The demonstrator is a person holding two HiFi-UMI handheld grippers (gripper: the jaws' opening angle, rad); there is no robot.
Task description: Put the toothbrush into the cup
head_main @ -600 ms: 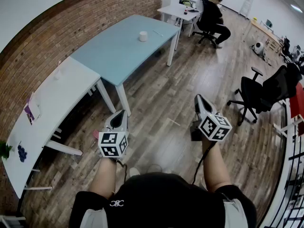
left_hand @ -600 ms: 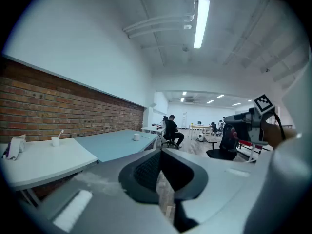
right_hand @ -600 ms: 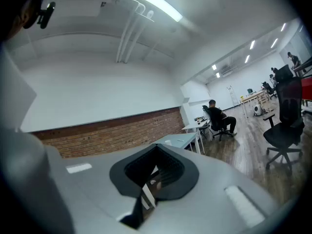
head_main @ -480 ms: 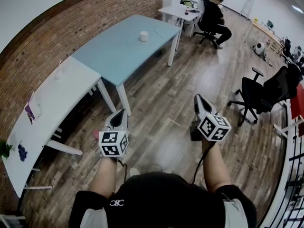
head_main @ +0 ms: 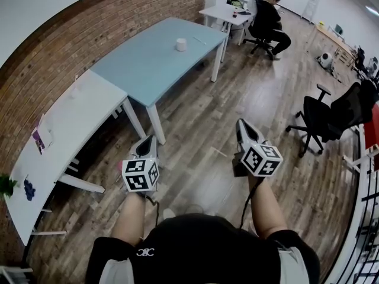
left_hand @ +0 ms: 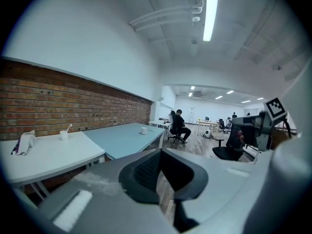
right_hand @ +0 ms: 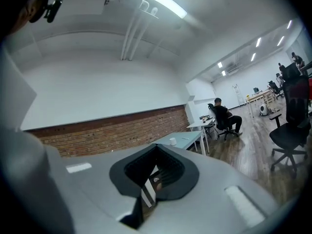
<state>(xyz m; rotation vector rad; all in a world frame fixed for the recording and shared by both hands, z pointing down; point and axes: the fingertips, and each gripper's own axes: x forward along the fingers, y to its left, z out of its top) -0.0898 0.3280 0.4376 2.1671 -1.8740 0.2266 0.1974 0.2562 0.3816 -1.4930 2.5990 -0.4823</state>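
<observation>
1. Nearest in the head view, the person's two bare arms hold the left tool (head_main: 148, 139) and the right tool (head_main: 240, 122) over the floor (head_main: 201, 111). Both tools are smooth, pale plastic. Each has a cube with black and white squares.
2. The left tool view shows dark, ribbed pads with their tips pressed together and nothing between them. The right tool view shows the same: tips pressed together, nothing pinched.
3. The floor is made of long brown wooden planks. A black chair (head_main: 323, 118) on wheels stands at the right.
4. At the left is a flat white surface (head_main: 77, 120). The left tool view shows a little white pot (left_hand: 64, 135) on it with a thin stick poking out. The head view shows that only as a tiny speck.
5. Farther off is a smooth blue surface (head_main: 148, 64) on white legs. The cup (head_main: 181, 44) is round and white, and it stands upright near the far end. The toothbrush (head_main: 196, 41) is a thin pale stick. It lies flat near the cup, on its right, not inside it. Both are well apart from the tools.
6. A rough red brick wall (head_main: 89, 37) runs along the left. Far away, a person (head_main: 266, 15) in dark clothes sits at another white surface.
7. Only the tool views show the ceiling, with a long bright light (left_hand: 210, 13).
</observation>
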